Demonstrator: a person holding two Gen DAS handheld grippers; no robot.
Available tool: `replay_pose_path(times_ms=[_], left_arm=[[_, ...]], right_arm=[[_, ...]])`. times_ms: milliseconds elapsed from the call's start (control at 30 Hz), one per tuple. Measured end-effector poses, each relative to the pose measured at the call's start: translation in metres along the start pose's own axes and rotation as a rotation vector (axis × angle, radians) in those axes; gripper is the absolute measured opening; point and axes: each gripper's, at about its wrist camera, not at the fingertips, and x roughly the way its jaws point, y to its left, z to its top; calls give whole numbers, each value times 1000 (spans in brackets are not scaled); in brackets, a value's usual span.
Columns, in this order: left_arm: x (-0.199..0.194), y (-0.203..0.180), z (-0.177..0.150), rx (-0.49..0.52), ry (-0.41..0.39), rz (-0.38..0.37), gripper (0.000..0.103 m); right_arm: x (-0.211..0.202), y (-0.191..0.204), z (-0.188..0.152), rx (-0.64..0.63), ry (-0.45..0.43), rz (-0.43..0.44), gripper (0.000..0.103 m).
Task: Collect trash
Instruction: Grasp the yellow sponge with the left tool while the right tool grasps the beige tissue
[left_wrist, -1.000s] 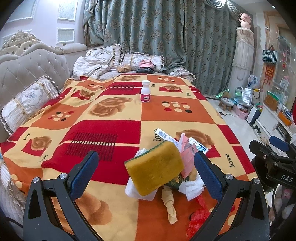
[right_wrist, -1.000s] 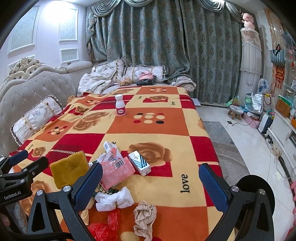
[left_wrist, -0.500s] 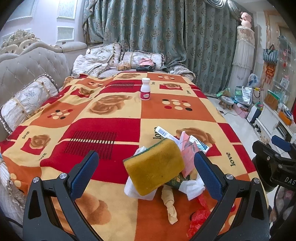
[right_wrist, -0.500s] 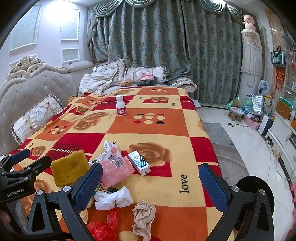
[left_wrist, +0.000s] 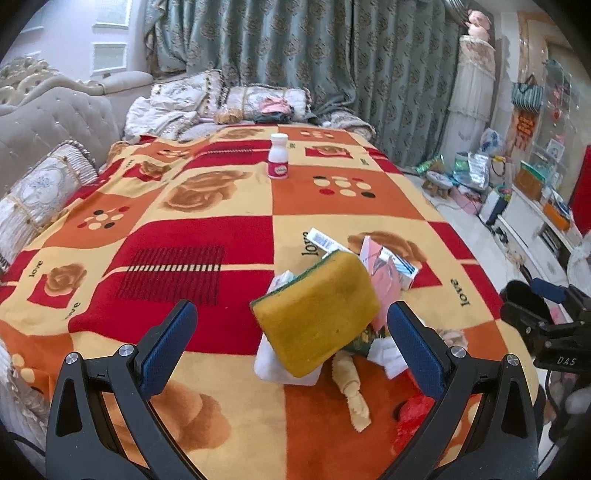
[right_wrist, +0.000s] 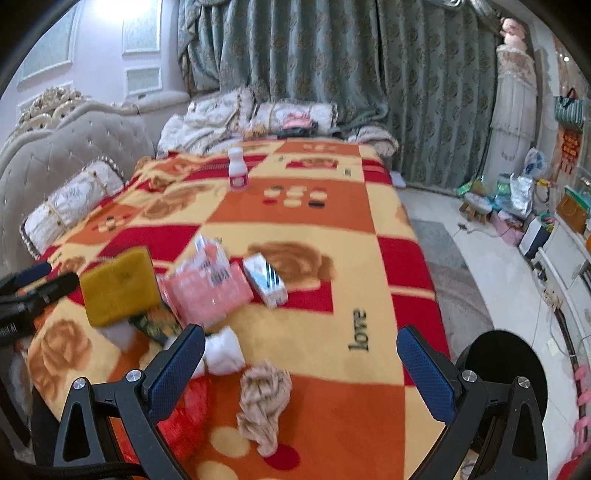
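The trash lies heaped on the near end of the bed (left_wrist: 229, 206), on its patterned blanket, with a yellow sponge (left_wrist: 317, 310) propped on top of the pile. Both claws are spread wide and hold nothing: the left claw (left_wrist: 291, 343) hangs just before the sponge, the right claw (right_wrist: 301, 363) above a crumpled brown paper wad (right_wrist: 264, 398) and a white tissue ball (right_wrist: 223, 350). Everything here looks light. The sponge should be soft and springy, so a pinch across its short sides ought to hold it without slip; the paper wad and tissue will crush to nothing and want a deep bite through the middle. The pink wrapper (right_wrist: 210, 291) looks thin and slick (best taken at a raised edge), and the small striped carton (right_wrist: 266, 280) is stiff enough to grip across its narrow faces. A white bottle (left_wrist: 278, 157) stands upright, well apart, farther up the bed. Compared with a second ago, the left claw has drawn nearer the sponge, which fills more of its view, and the right claw has swung left and lower toward the heap, its view now blurred by motion; both claws are as wide as they were.
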Motion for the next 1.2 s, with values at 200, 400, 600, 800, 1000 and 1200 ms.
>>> replay_pose_path(times_ms=[200,400,600,800,1000,1200], left_arm=[[19,0,3,86,16,-25,102],[48,4,12,128,79,-55,102],[68,0,9,151,173,-133,57],[50,-5,16,135,158,-195,33],[28,-10,43,95,132,-276,32],[27,-23,47,112,129,-236,22]], right_arm=[[20,-5,-28,-29,115,54,103],[48,-1,-49,4,200,133,85],[81,0,-56,58,269,197,60],[82,0,-52,64,270,226,37],[58,-18,-37,100,202,258,37],[43,-28,-33,110,167,257,36]])
